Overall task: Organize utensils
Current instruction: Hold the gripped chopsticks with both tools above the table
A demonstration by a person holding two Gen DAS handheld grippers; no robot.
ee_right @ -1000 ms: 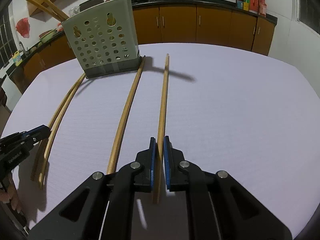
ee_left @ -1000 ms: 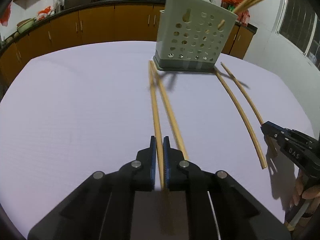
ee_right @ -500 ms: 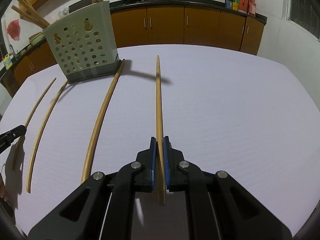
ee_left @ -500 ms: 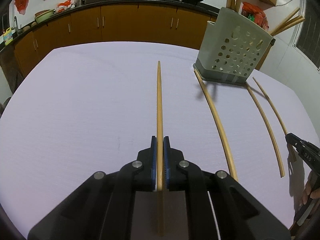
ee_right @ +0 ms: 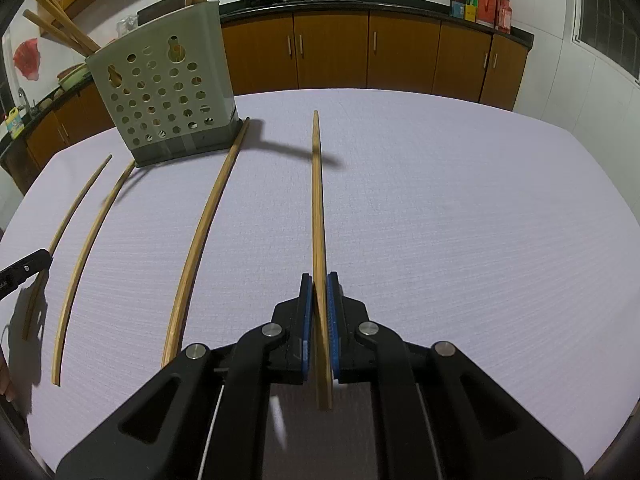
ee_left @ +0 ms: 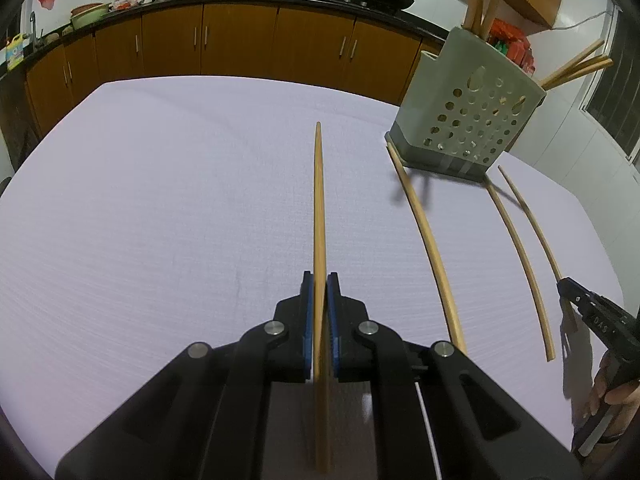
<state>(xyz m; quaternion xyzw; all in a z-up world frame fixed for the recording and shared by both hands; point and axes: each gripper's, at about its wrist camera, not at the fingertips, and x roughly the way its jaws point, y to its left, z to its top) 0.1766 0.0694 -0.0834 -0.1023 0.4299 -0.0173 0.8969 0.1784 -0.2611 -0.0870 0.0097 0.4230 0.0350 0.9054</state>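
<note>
Chopsticks lay scattered on a lilac table [ee_left: 160, 208] in a kitchen, beside a perforated grey holder [ee_left: 466, 120] that already had several sticks standing in it. The left gripper [ee_left: 320, 300] was clamped on one chopstick [ee_left: 319, 200], which pointed straight ahead toward the far side, with the holder off to its far right. The right gripper [ee_right: 319, 300] was clamped on another chopstick [ee_right: 317, 200] in the same way, with the holder [ee_right: 168, 100] to its far left. Three loose chopsticks remained on the table between the two grippers: one [ee_right: 204, 232] touching the holder's base, and two thinner ones [ee_right: 86, 256] nearer the left gripper's side. Each held stick was gripped near its back end, so the long free end seemed likely to swing or pivot between the pads when tilted upright. Its tip could then strike the holder's rim or the sticks already inside, and the light holder might tip over.
</note>
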